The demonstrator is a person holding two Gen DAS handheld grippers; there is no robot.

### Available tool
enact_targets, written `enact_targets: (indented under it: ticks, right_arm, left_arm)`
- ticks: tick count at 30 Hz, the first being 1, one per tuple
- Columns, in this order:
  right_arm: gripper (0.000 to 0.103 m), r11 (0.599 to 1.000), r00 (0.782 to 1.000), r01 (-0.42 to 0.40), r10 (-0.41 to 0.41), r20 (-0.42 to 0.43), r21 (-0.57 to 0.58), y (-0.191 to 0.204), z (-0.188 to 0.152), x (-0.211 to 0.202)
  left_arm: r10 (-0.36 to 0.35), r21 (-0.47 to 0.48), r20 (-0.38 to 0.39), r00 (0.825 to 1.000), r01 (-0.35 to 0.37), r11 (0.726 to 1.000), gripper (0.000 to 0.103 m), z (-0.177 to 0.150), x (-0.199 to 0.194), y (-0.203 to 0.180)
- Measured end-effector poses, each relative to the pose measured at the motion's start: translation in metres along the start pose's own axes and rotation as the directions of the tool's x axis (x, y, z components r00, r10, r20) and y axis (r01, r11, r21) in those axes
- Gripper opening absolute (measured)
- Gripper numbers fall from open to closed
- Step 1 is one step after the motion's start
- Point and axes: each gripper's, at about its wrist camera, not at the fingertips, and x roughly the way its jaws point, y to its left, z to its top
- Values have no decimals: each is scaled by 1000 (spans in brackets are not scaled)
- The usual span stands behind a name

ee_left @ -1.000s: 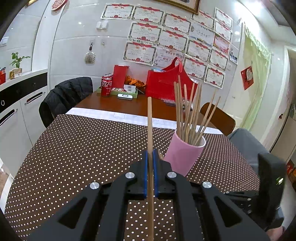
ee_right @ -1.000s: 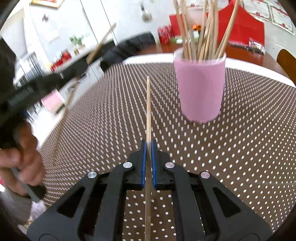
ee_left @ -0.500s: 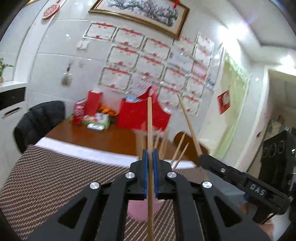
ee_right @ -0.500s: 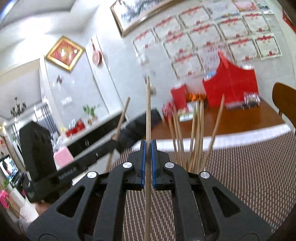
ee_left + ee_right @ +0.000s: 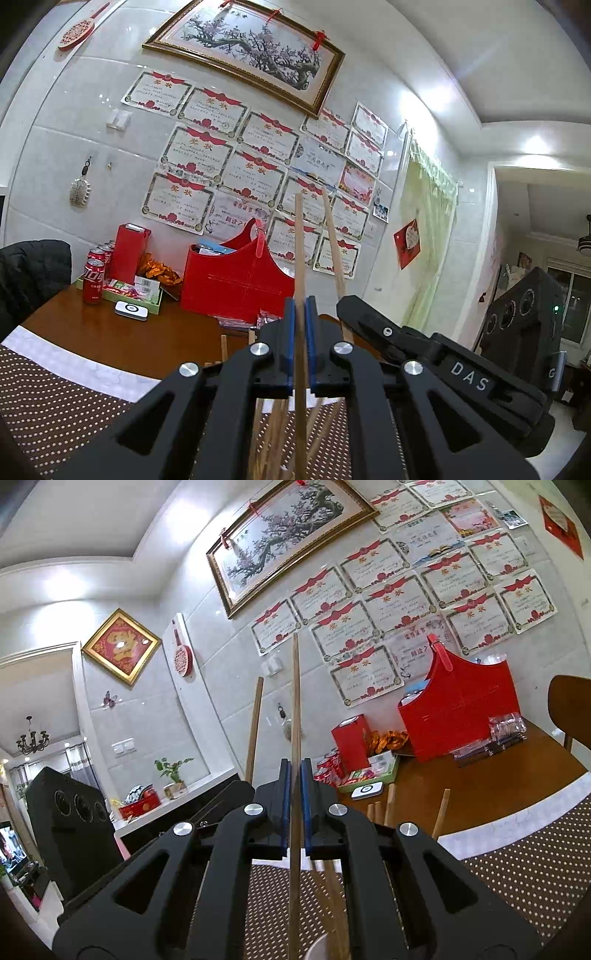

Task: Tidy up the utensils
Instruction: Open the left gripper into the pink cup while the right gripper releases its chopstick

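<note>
A gold-framed blossom painting hangs on the white tiled wall. Award certificates cover the tiles below it, above a brown wooden table. Pale green curtains hang right of the painting.

Bright, even indoor light fills both views. Recessed ceiling lamps blow out to white patches, and their glare spots shine on the glossy white wall tiles. Strong fisheye bending curves the gold-framed blossom painting and leaves dark corners. The wall stays sharp; the bundle of wooden chopsticks low in frame looks soft, and the black grippers' undersides sit in shadow.
</note>
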Motion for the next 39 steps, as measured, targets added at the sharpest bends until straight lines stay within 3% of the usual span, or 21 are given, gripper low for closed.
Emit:
enact_targets:
  ticks: [7,11,21,33,34,35,37,39]
  right_arm:
    - [6,1000,1000,25,-25,-9,-7,-16,-15,14]
    - [6,998,998,51,-51,-23,-29,-14,-21,17]
    - [6,996,993,83,-85,-77,-35,-17,-45,30]
    - [8,996,989,91,-91,-119,0,-24,-48,28]
    - [16,996,989,90,-89,-120,5,-25,-47,27]
    - [38,996,989,89,-87,-117,8,-25,-46,27]
    - [65,996,992,83,-82,-95,15,-24,-43,22]
    - [65,996,993,84,-84,-85,4,-21,-41,19]
  left_arm:
    - [29,-31,23,999,-28,999,5,-26,19,17]
    - [71,15,16,997,-71,997,5,-32,27,16]
    - [105,2,-35,994,-105,995,5,-45,33,31]
    - [143,12,-82,986,-142,990,6,-51,36,40]
    - [143,15,-83,986,-142,990,6,-51,36,40]
    - [143,18,-84,986,-142,990,6,-50,35,39]
    - [142,23,-84,986,-141,990,6,-49,34,40]
    - [142,24,-84,986,-141,990,6,-48,33,39]
